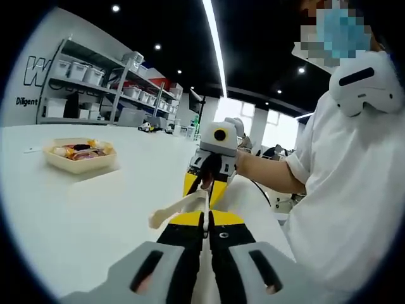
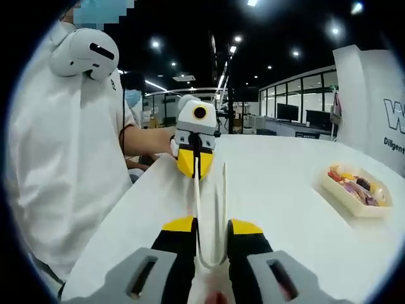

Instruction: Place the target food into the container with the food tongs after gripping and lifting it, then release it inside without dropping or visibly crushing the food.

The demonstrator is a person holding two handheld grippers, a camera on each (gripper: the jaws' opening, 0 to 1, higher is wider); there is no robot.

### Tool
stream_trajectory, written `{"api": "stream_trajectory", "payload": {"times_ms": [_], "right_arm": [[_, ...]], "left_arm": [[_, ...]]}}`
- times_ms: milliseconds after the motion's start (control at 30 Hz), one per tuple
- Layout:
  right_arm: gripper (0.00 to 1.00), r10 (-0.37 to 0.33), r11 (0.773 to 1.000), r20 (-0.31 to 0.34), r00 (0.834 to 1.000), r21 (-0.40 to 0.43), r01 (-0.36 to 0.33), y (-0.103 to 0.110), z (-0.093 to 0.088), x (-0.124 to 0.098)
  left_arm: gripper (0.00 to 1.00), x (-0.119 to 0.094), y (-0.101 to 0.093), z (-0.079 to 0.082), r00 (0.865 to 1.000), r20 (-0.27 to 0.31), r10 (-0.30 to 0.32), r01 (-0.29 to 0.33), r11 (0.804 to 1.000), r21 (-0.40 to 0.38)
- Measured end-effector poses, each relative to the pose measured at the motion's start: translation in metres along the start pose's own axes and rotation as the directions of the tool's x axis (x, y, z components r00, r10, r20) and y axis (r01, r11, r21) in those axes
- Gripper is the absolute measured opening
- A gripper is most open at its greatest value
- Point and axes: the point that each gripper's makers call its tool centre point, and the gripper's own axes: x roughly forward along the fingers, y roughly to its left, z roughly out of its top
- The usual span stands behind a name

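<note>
The right hand-held gripper [image 2: 211,231] grips the tongs [image 2: 209,209] by their bend, arms forward; the left hand-held gripper [image 1: 206,218] is pressed shut — food waits in the tray [image 2: 356,190] toward the surface's [image 2: 278,190] far edge.

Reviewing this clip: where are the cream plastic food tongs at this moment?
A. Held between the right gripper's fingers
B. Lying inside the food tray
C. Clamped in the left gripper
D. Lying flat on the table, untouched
A: in the right gripper view the cream plastic food tongs rise from between the right gripper and its yellow-tipped fingers, well apart from the shallow beige food tray on the white table.
</note>
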Motion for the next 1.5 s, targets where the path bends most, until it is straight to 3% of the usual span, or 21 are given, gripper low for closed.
{"api": "stream_trajectory", "payload": {"times_ms": [1500], "right_arm": [[0.12, -0.03, 0.999, -0.078, 0.997, -0.032, 0.028, -0.009, -0.013, 0.006]], "left_arm": [[0.05, 0.004, 0.015, -0.019, 0.99, -0.123, 0.064, -0.058, 0.997, 0.054]]}}
